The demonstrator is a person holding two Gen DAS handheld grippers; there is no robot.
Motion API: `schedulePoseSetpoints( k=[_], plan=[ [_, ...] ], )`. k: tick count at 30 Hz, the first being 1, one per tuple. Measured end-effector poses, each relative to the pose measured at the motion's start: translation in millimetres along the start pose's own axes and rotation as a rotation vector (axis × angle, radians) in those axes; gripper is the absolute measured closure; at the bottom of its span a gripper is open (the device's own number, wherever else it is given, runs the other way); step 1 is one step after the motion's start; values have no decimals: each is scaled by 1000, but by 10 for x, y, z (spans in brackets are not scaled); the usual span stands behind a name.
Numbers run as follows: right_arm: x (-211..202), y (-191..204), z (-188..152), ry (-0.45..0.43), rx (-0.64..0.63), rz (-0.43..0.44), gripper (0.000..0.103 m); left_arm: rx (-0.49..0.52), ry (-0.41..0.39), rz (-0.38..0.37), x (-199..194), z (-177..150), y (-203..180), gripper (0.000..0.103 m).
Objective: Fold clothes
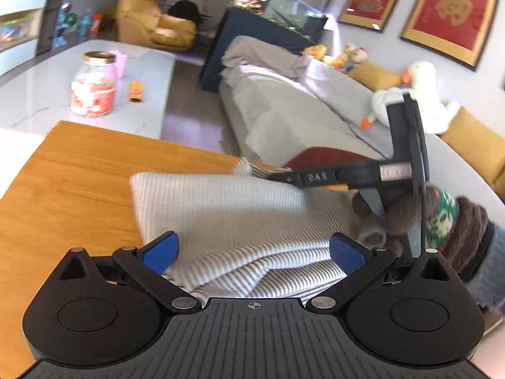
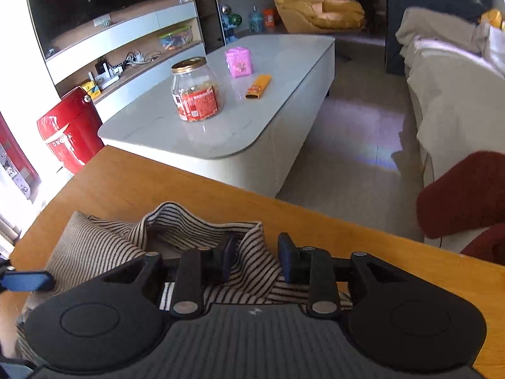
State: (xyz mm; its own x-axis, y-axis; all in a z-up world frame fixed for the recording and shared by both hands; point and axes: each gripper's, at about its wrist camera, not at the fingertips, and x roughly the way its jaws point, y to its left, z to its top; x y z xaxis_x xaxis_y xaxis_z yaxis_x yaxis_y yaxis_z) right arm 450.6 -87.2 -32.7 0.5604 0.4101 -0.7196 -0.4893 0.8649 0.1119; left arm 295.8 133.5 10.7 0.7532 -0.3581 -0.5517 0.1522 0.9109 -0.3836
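Right gripper (image 2: 255,260) is sitting low centre of the right wrist view, its jaws narrowed around a raised fold of the striped garment (image 2: 104,246). A strip of striped cloth is standing between the blue pads, but a gap is showing beside the right pad, so I'm reading it as closing on the fold, not yet clamped.

Left gripper (image 1: 254,252) is spread wide at the bottom of the left wrist view, pads apart over the bunched cloth, pinching nothing.

The garment is lying on the wooden table (image 2: 195,189), crumpled in the lower half of both views, one flatter panel reaching toward the table's far edge.

Doing the step well, my judgement:
- finish the pinch on a single layer edge, not a wad, or the fold is going to drag a second layer along
- bring the left down onto the opposite edge before lifting, so the cloth is staying taut
- lift just clear of the table, then lay over

Hard to read:
- near part of the garment is hiding under both gripper bodies
- can't tell whether the pinched piece is collar, hem or sleeve
- left wrist view is motion-blurred on the cloth
- person's hand (image 1: 394,221) and patterned sleeve (image 1: 442,221) are blurred at the right, behind the other gripper's body
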Motion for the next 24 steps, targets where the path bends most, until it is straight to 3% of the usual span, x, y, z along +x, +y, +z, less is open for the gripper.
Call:
schedulePoseSetpoints(
  k=[1,4,9,14,17,20,21,23,24],
  plan=[
    [-17,34,-12,-13,-12,-13,98,-1,-9,21,-85,29,16,0],
    [-396,106,7,-104,-1,10,98,10,-52,80,-364,108,74,0],
    [-1579,353,-222,-241,-23,123,99,-36,-131,56,-786,269,104,0],
    [-2139,720,-918,-157,-94,166,99,10,-146,31,-949,307,-98,0],
    [-2178,897,-1375,-61,-133,161,99,68,-107,44,-903,205,-257,0],
    [-2296,890,-1541,-35,-133,162,97,112,-32,79,-846,27,-327,0],
    [-2349,876,-1578,-33,-128,166,91,133,1,104,-817,-44,-330,0],
    [-2538,778,-1558,-71,-92,160,69,180,73,162,-751,-198,-308,0],
    [-2653,679,-1513,-112,-61,136,53,202,111,191,-718,-282,-278,0]
  ],
)
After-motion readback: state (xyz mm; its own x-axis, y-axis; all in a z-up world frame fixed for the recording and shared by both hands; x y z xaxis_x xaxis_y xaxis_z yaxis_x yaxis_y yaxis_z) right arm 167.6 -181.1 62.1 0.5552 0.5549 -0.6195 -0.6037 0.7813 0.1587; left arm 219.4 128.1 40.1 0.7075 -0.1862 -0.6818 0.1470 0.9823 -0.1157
